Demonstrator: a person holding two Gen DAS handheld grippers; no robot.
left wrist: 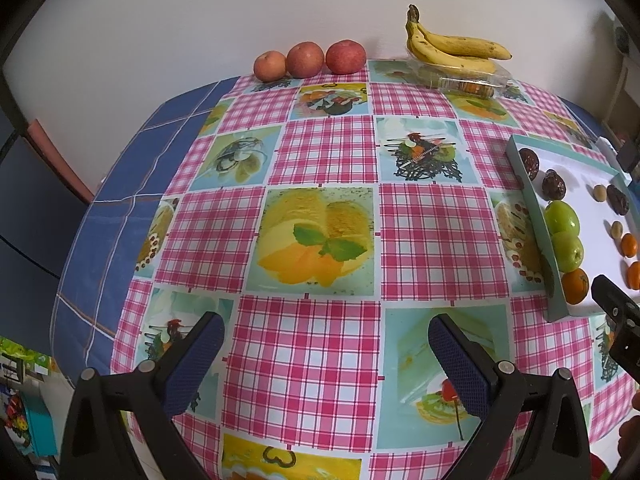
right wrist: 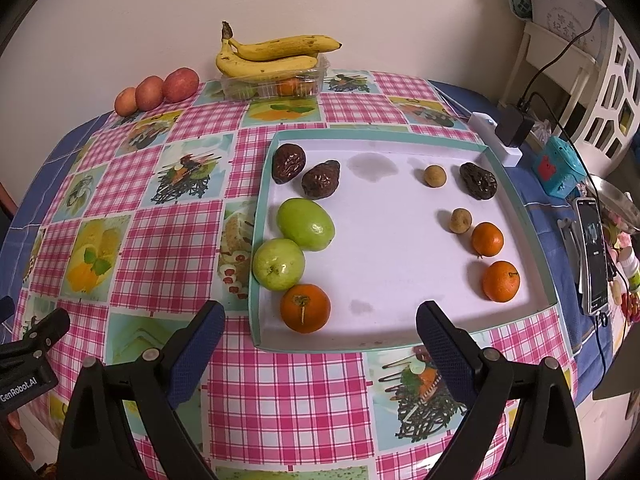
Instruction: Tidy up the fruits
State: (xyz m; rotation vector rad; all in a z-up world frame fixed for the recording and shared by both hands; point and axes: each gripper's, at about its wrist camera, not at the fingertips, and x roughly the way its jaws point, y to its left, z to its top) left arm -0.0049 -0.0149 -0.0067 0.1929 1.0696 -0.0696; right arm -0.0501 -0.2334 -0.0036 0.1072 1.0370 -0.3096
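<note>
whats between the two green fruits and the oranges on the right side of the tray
Only bare white tray floor lies between the green fruits and the right-side oranges, clearest in the right wrist view.

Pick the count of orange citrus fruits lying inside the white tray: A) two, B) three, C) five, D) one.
B: in the right wrist view the tray holds one orange fruit near its front left corner and two more along its right side.
</note>
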